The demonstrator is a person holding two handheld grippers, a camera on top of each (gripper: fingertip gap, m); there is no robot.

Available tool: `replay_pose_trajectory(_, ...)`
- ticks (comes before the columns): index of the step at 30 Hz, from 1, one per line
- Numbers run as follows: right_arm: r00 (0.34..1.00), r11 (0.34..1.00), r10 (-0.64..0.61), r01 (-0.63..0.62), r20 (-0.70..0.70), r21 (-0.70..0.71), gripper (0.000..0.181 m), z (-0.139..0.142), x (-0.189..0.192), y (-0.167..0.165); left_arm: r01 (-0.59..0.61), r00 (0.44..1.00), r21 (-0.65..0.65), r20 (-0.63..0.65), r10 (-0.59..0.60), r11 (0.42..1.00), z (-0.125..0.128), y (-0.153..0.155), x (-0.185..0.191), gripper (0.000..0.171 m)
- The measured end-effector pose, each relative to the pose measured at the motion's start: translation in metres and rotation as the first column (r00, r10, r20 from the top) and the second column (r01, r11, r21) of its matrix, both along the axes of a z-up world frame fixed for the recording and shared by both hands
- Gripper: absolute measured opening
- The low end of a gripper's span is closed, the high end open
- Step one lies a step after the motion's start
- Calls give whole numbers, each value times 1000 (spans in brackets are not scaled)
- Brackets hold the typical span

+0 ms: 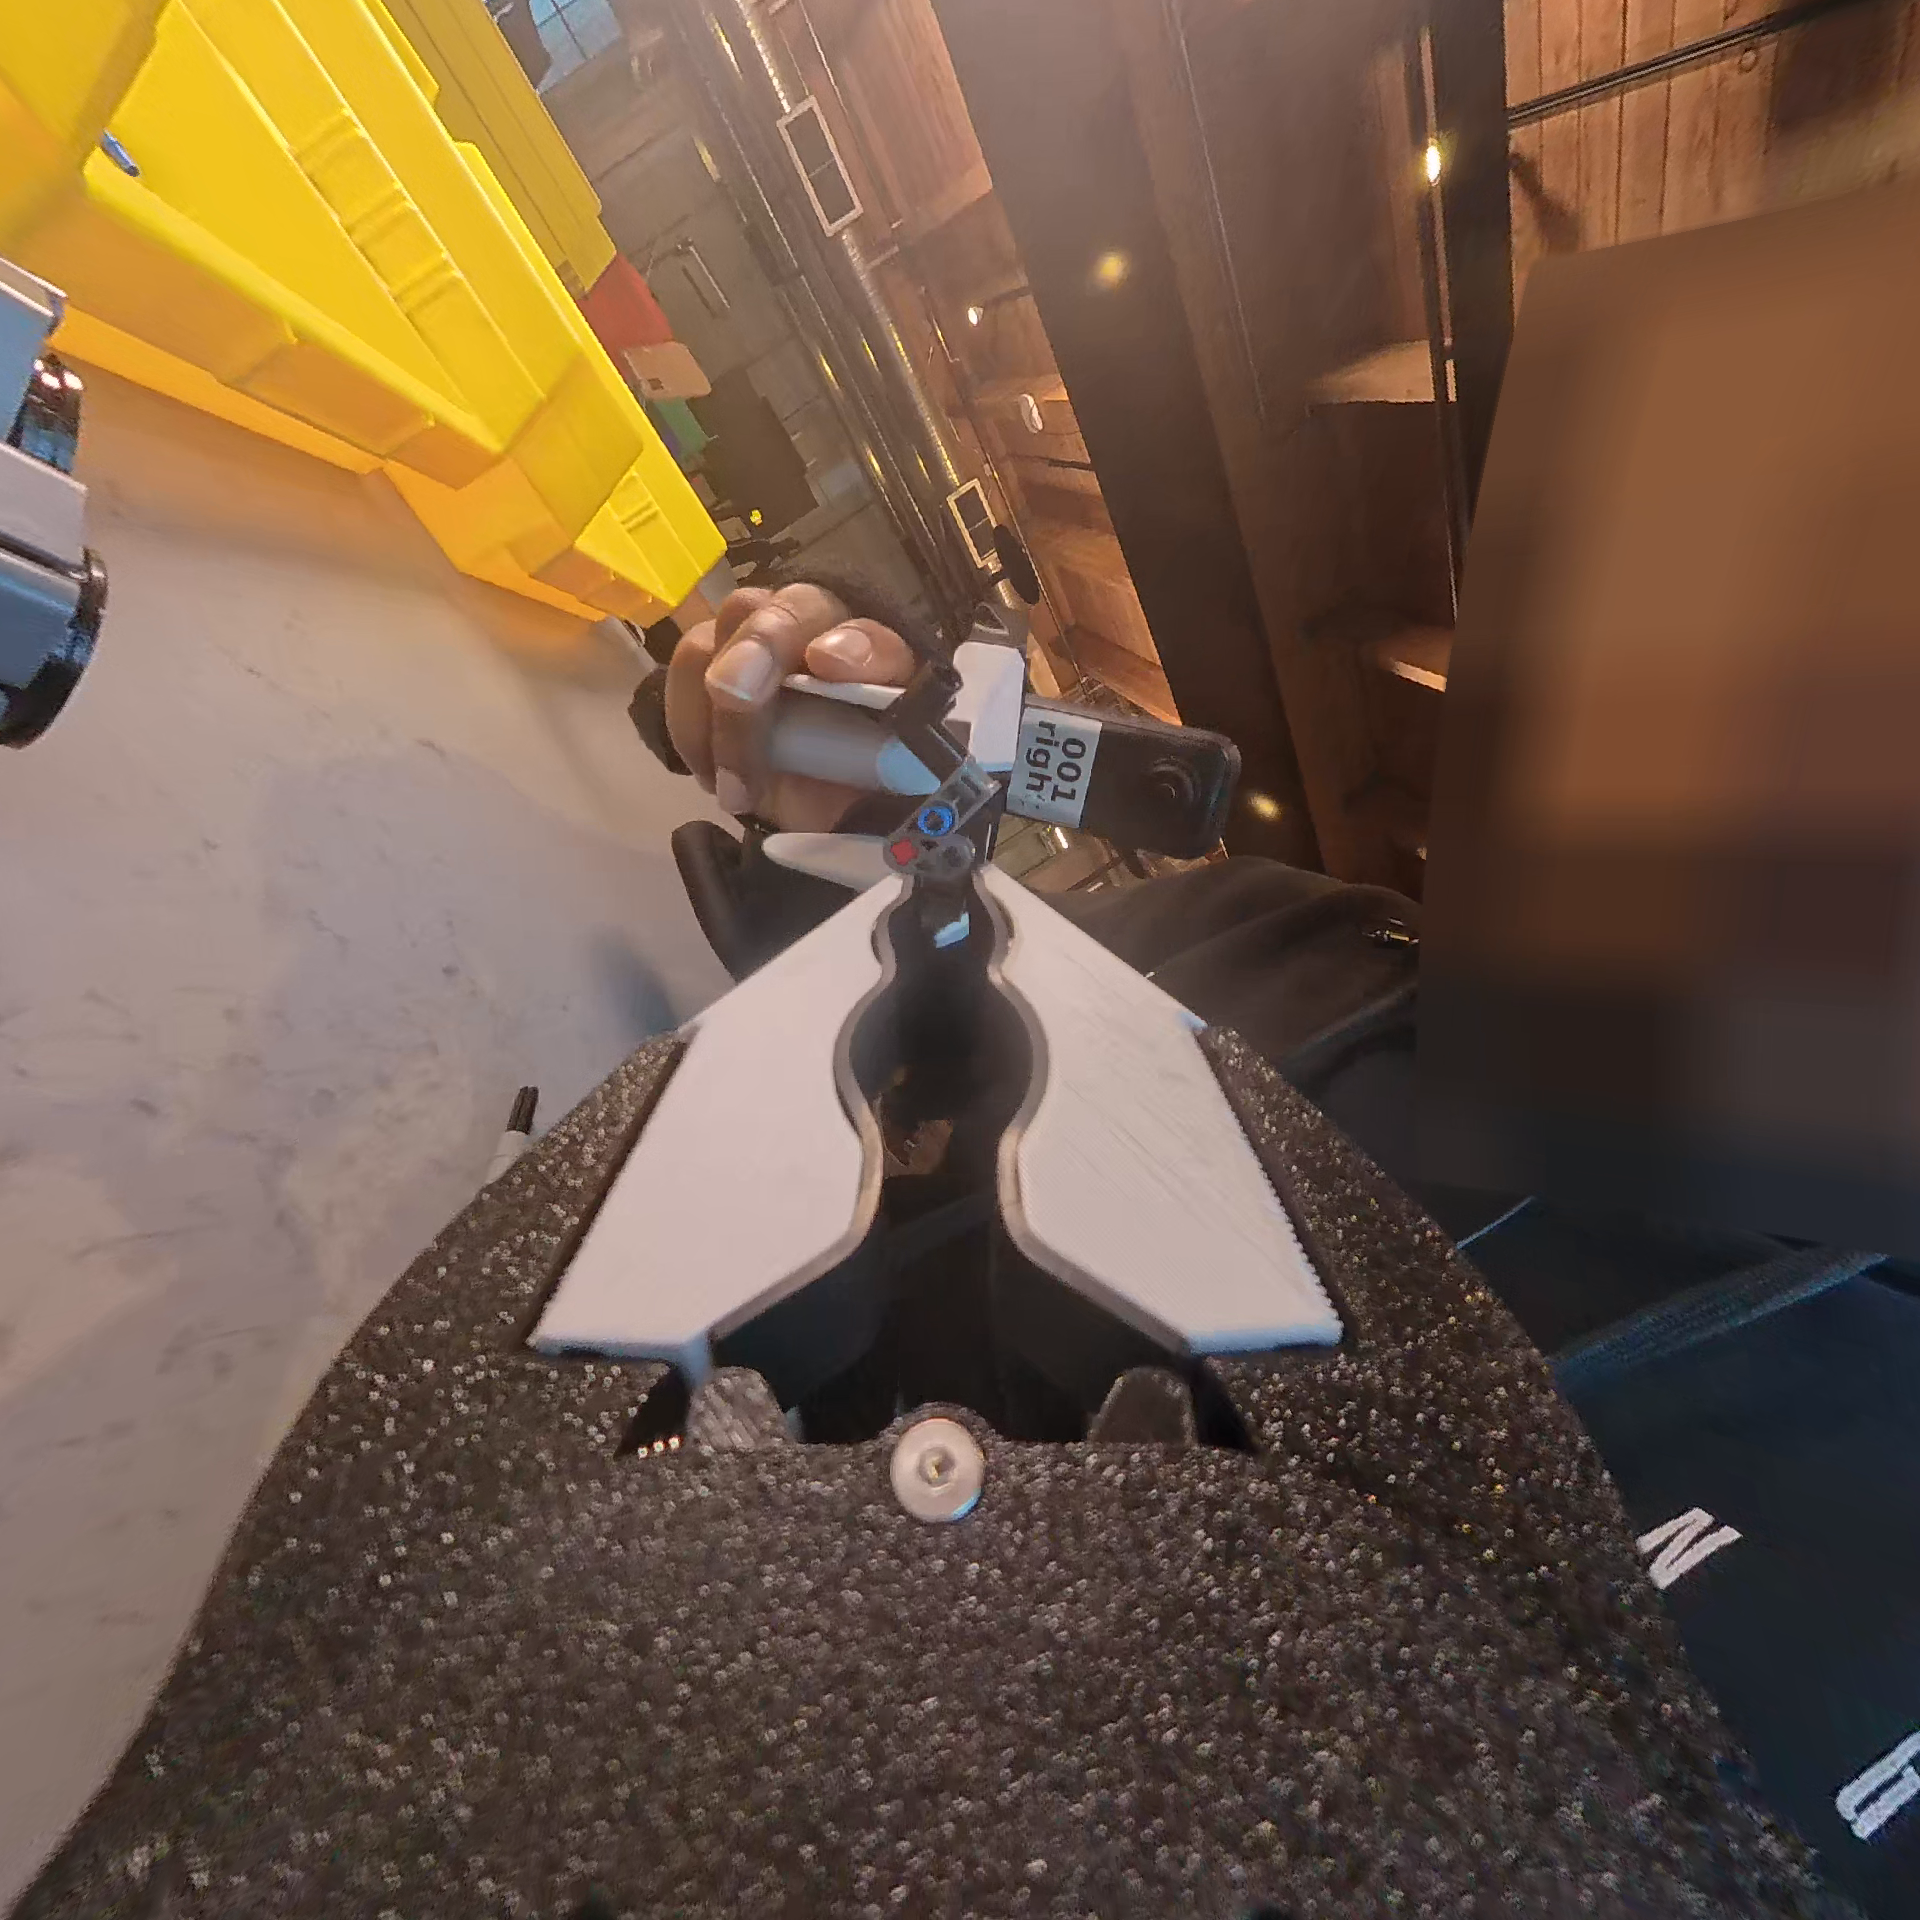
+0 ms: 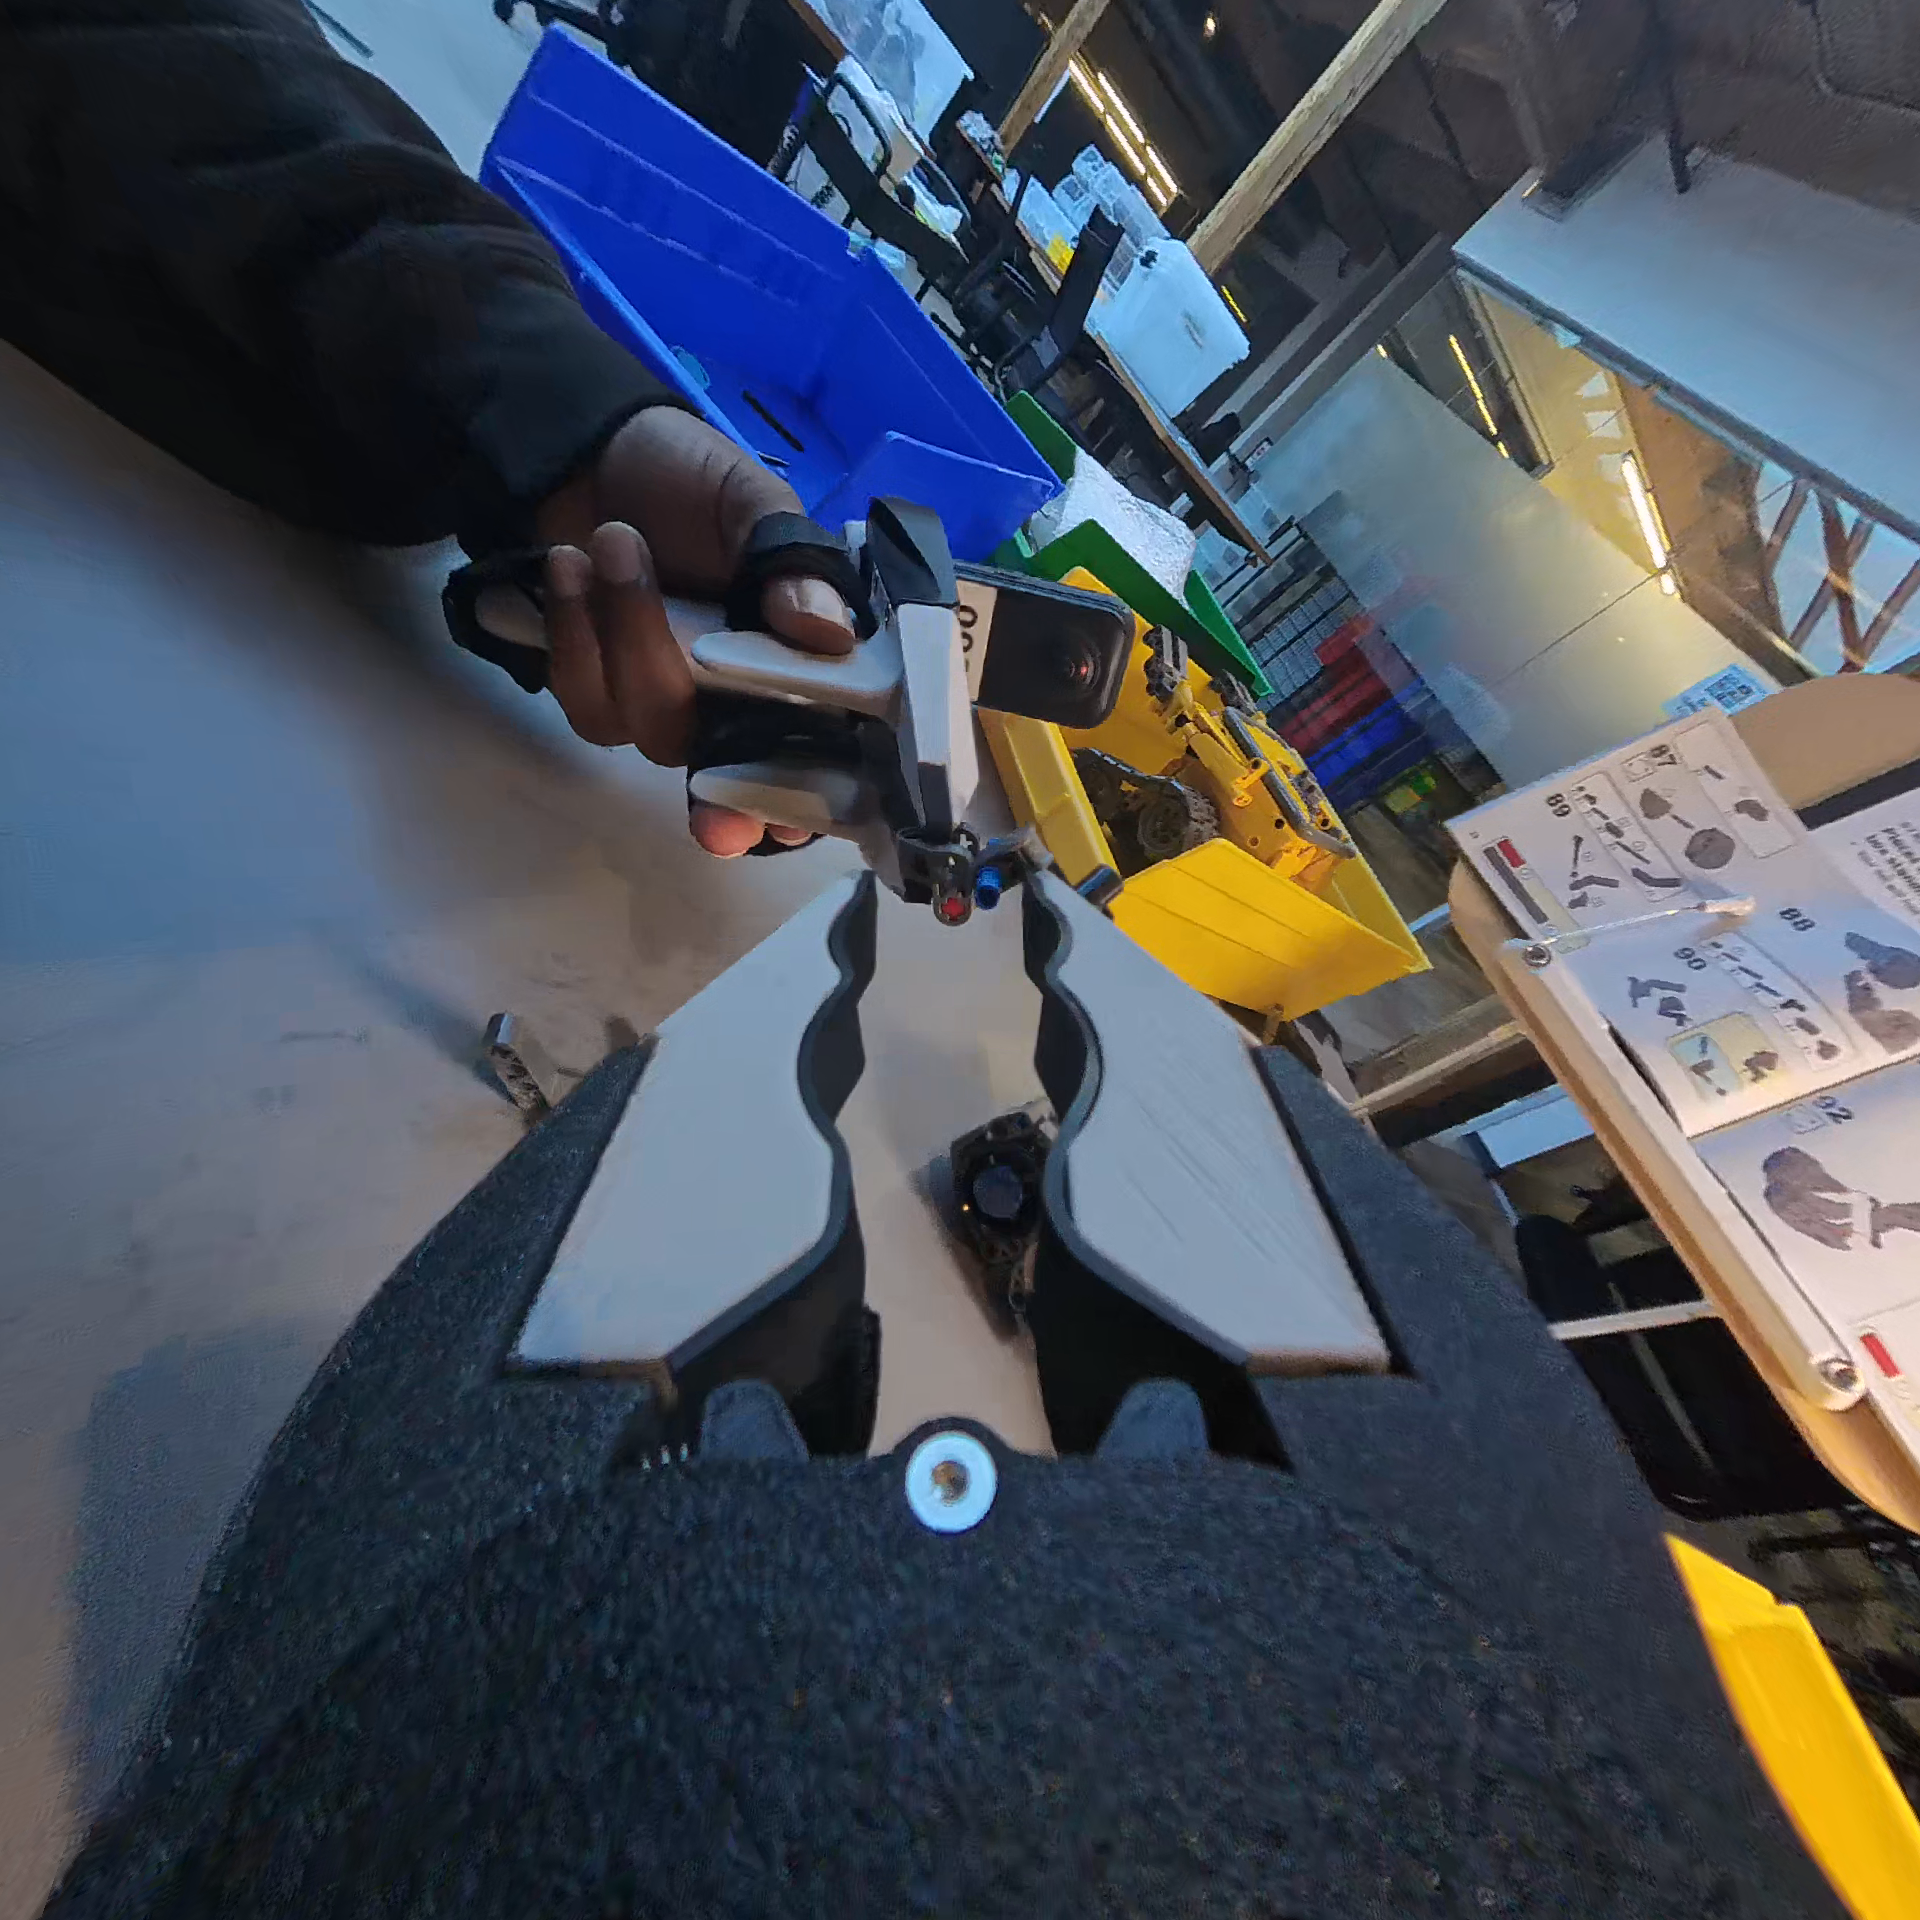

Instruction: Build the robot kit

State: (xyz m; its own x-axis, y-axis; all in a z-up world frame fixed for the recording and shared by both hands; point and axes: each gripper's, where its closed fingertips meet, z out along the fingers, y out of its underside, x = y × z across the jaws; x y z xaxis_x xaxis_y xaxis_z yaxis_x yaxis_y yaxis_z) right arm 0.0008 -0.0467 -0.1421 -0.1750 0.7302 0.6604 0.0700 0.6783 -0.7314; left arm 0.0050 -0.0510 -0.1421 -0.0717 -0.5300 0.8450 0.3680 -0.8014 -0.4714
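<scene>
Left gripper [image 1: 928, 868] clamps a small dark grey toy-brick piece with blue and red pins [image 1: 928, 836], held in the air above the pale grey tabletop [image 1: 260, 883]. Right gripper [image 2: 951, 883] fingers stand apart just beside that piece; yellow plastic bins [image 1: 416, 312] sit behind

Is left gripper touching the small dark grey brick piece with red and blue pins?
Touching. Right wrist view shows the left gripper clamped on the dark grey brick piece.

Workshop: stacked yellow bins [image 1: 343, 270], blue bin [image 2: 748, 301], cluttered workbenches [image 2: 1132, 281], timber beams [image 2: 1309, 125].
</scene>
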Motion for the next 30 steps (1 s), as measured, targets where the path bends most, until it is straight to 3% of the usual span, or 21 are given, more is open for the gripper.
replay_pose_trajectory(5, 995, 987, -69, 77, -68, 139, 26, 5, -3, 6, -31, 999, -35, 15, 32, 999, -1, 4, -1, 8)
replay_pose_trajectory(8, 996, 988, -65, 73, -63, 135, 24, 1, -5, 7, -33, 999, -42, 7, 34, 999, -3, 5, -2, 8)
replay_pose_trajectory(15, 999, 980, -32, 39, 38, -196, 34, -10, -6, 15, -52, 999, 6, 9, 51, 999, 4, 4, -3, 8)
replay_pose_trajectory(19, 991, 888, 47, 17, 128, -459, 34, -18, -8, 9, -77, 997, 92, -2, 77, 993, 14, 3, -6, 8)
replay_pose_trajectory(22, 992, 811, 82, -9, 99, -585, 25, -11, -11, 4, -62, 996, 139, -47, 69, 988, 13, -1, -1, 8)
replay_pose_trajectory(26, 996, 861, 13, 34, 89, -507, 10, -11, -10, 15, -58, 996, 96, -66, 64, 994, 8, 0, 0, 8)
replay_pose_trajectory(30, 996, 969, -72, 82, 50, -235, 8, -12, -7, 25, -44, 998, -10, -38, 43, 999, -1, 3, 1, 8)
